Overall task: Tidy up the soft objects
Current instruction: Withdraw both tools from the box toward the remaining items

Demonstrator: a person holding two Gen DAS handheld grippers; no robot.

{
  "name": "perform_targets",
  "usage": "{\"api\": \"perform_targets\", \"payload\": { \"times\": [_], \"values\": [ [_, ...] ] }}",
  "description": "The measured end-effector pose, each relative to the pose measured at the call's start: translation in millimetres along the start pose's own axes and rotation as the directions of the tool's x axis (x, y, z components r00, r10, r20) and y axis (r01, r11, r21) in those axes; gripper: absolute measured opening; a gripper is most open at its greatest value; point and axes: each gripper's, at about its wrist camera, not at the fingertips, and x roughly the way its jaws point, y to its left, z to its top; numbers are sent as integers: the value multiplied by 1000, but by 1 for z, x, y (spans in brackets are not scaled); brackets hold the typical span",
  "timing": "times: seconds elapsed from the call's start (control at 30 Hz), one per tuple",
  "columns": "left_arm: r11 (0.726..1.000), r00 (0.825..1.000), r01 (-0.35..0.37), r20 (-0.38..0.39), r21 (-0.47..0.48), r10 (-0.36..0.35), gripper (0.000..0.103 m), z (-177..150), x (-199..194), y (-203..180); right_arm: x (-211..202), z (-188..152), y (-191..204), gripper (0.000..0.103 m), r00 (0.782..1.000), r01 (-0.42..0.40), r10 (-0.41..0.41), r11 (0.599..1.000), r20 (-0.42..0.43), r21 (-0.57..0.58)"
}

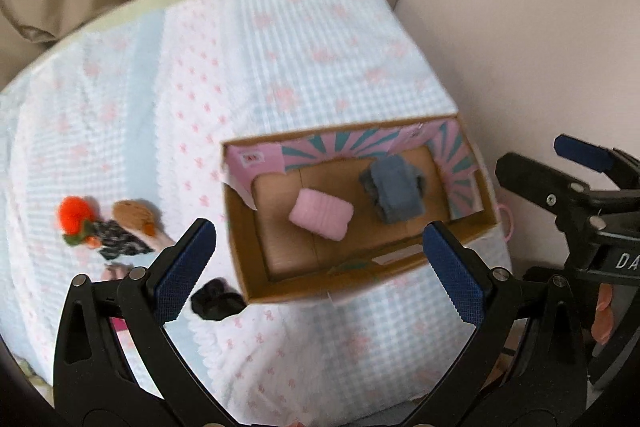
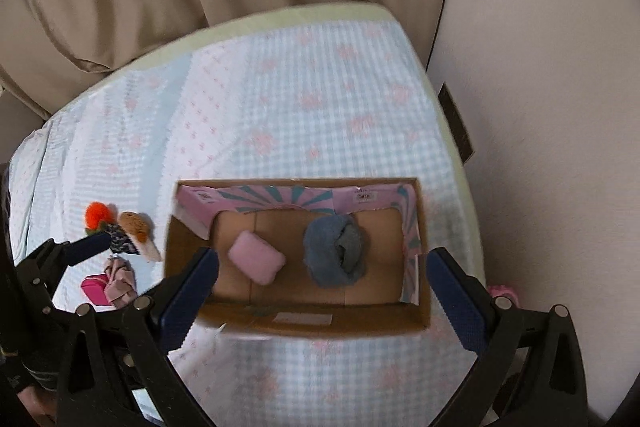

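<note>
Open brown cardboard box [image 2: 416,315] seen near bed's right edge; pink soft roll [image 2: 256,262] and blue-grey fluffy cloth [image 2: 334,251] held inside; left gripper [image 1: 320,267] and right gripper [image 2: 322,291] both spread, empty

The left gripper [image 1: 320,267] hangs in the air with its two blue-padded fingers [image 1: 184,271] spread wide and nothing between them. The right gripper [image 2: 322,299] is likewise held aloft, its jaws wide apart and empty, blue pads [image 2: 454,301] facing each other across the gap. Each shows at the edge of the other's view: the right one at the far right of the left wrist view, with fingertips of the person's hand [image 1: 602,319] just behind it
</note>
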Motion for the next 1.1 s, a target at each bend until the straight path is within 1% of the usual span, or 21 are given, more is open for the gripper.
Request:
{"api": "perform_targets", "payload": {
  "times": [0.17,0.2,0.27,0.3,0.43,0.53,0.63,0.7,0.77,0.93,1.1],
  "values": [
    [1000,993,2,118,-7,-2,103,-13,-71,12,-59,-10,27,103,996,-19,20,1000,86,-16],
    [1000,989,-9,148,-7,10,103,-19,-90,19,-72,-13,35,103,994,-13,15,1000,106,-22],
    [999,982,-32,188,-11,33,103,-28,-114,30,-91,-19,52,103,991,-6,11,999,137,-35],
    [999,975,-50,216,-19,53,103,-35,-130,39,-100,-22,60,103,988,-9,15,999,154,-40],
    [997,961,-49,269,-54,62,103,-60,-170,74,-125,-36,94,103,976,-37,47,998,211,-49],
    [994,952,-69,291,-87,92,103,-80,-193,104,-139,-46,125,103,966,-67,84,995,245,-77],
    [991,941,-91,315,-102,119,103,-99,-212,131,-143,-55,155,103,959,-82,107,991,261,-108],
    [989,936,-99,327,-106,129,103,-111,-222,149,-141,-60,172,103,958,-64,95,990,269,-124],
    [989,935,-108,328,-101,136,103,-123,-227,165,-137,-66,186,103,960,-56,89,990,267,-128],
    [990,941,-128,306,-64,142,103,-148,-226,201,-121,-77,212,103,963,-75,95,993,250,-90],
    [992,957,-124,265,3,119,103,-165,-209,233,-103,-86,239,103,970,-33,46,998,240,-57]
  ]
}}
